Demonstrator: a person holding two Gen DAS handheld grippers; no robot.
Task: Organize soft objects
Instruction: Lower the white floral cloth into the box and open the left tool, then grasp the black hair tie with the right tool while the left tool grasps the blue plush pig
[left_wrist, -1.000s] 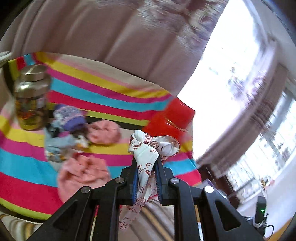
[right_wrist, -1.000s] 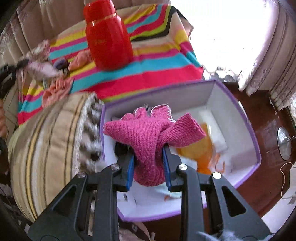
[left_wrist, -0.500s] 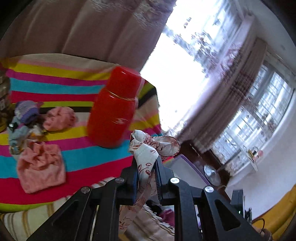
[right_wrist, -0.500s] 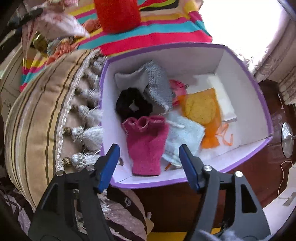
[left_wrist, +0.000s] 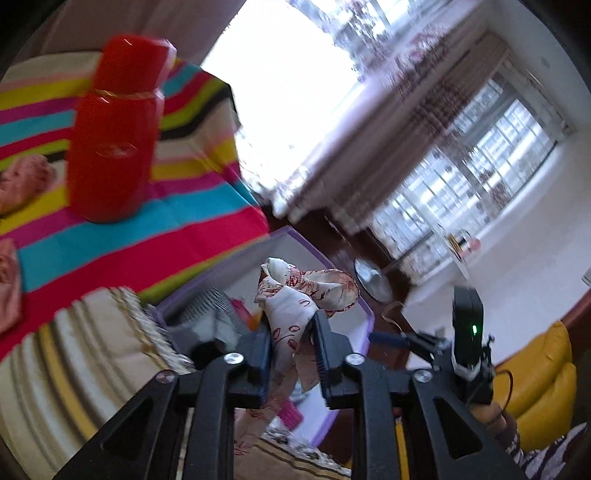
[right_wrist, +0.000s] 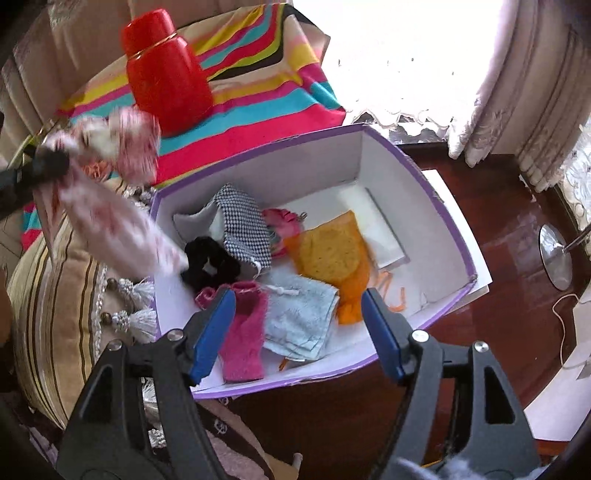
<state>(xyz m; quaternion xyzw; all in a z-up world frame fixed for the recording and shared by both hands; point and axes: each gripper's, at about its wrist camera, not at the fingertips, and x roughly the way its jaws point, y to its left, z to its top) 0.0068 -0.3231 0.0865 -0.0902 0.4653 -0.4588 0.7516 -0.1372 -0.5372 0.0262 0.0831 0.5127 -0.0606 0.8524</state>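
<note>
Between the left gripper's (left_wrist: 291, 341) jaws hangs a white scarf with red print (left_wrist: 295, 299), above the near edge of the purple-rimmed box (right_wrist: 436, 206); the jaws have just been easing apart, yet the cloth sits between them and I cannot tell whether they grip it. Over the box, the right gripper (right_wrist: 299, 325) stands released and empty, above the pink knitted glove (right_wrist: 245, 339) lying inside beside a black scrunchie (right_wrist: 207, 264), a houndstooth pouch (right_wrist: 243, 229) and a pale blue cloth (right_wrist: 299, 317). Behind, a red flask (right_wrist: 166, 74) stands on a striped cloth (right_wrist: 258, 103).
</note>
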